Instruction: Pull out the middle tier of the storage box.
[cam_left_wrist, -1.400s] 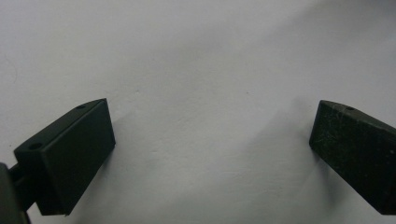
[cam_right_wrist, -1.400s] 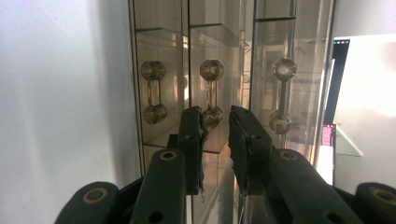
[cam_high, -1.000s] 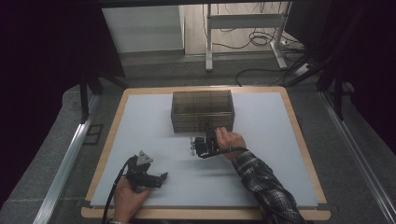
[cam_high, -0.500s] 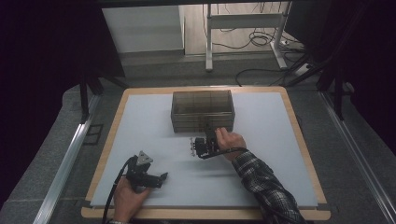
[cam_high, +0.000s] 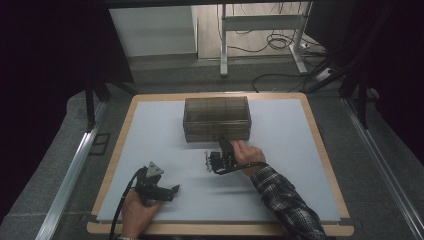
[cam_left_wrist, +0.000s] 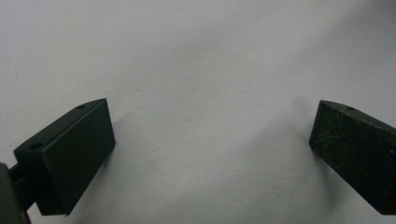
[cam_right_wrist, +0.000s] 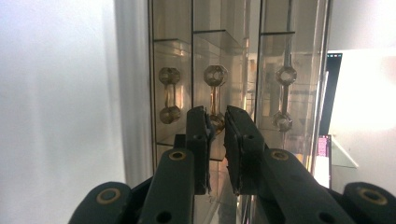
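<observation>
High view: a smoky clear drawer box (cam_high: 216, 118) is seen at the centre of the pale mat (cam_high: 150, 130), its front facing six o'clock. The right gripper (cam_high: 216, 161) is held just off that front, at about six o'clock of the box. In the right gripper view, the jaws are seen closed on the middle drawer's handle (cam_right_wrist: 215, 95), with only a thin gap left between them. The left gripper (cam_high: 159, 190) is held at about seven o'clock, well apart from the box, jaws spread wide over bare mat.
</observation>
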